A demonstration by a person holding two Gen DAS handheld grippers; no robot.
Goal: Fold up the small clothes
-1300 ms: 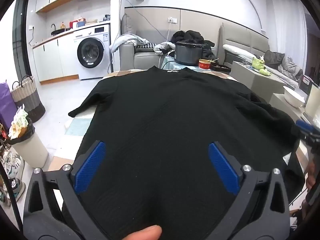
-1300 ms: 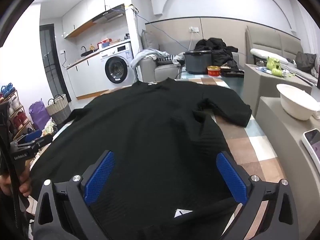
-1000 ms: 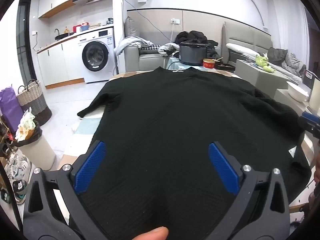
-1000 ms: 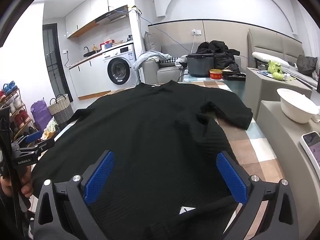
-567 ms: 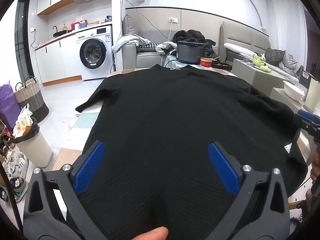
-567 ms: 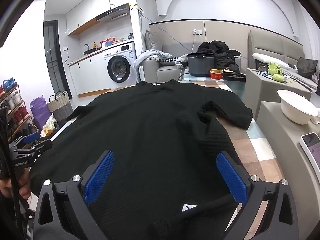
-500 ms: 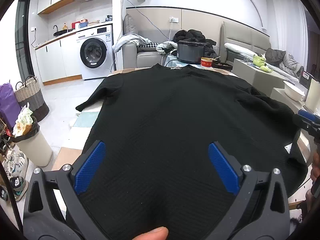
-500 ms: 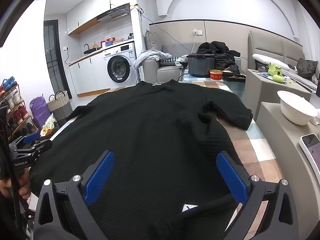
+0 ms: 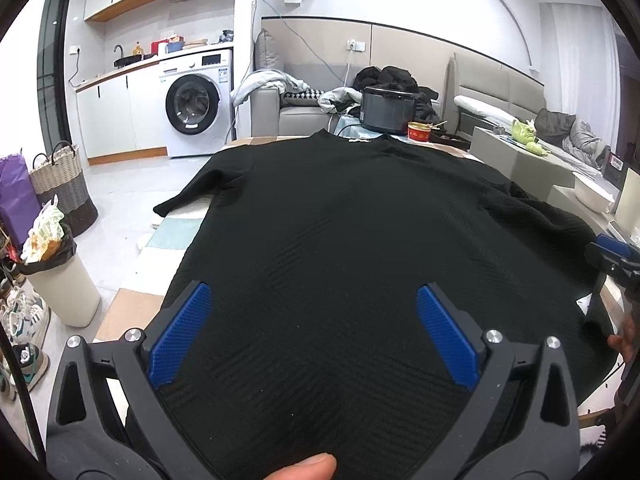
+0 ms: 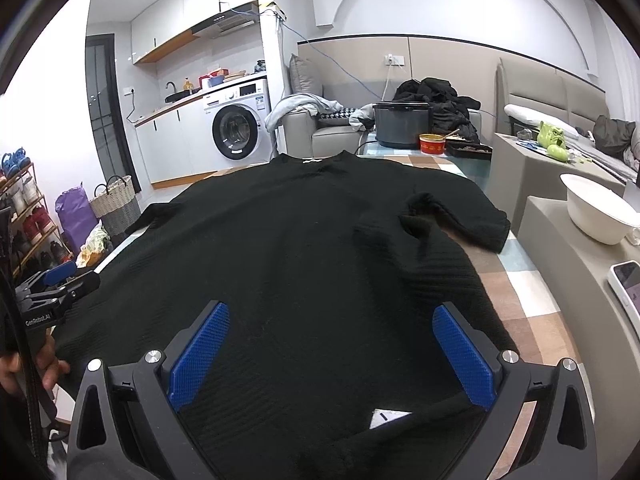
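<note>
A black knit sweater lies spread flat on the table, collar at the far end, hem toward me. It also fills the right wrist view. Its left sleeve hangs off the table's left edge. Its right sleeve lies bunched and folded on the table. My left gripper is open over the hem's left part, blue pads wide apart. My right gripper is open over the hem's right part, where the hem is curled with a white label showing.
A checked tablecloth covers the table. A dark cooker pot and a red tin stand past the collar. A white bowl and a phone sit on a side unit at right. A bin and baskets stand at left.
Both grippers have stayed open over the hem, with only small shifts of view. The sweater lies as before.
</note>
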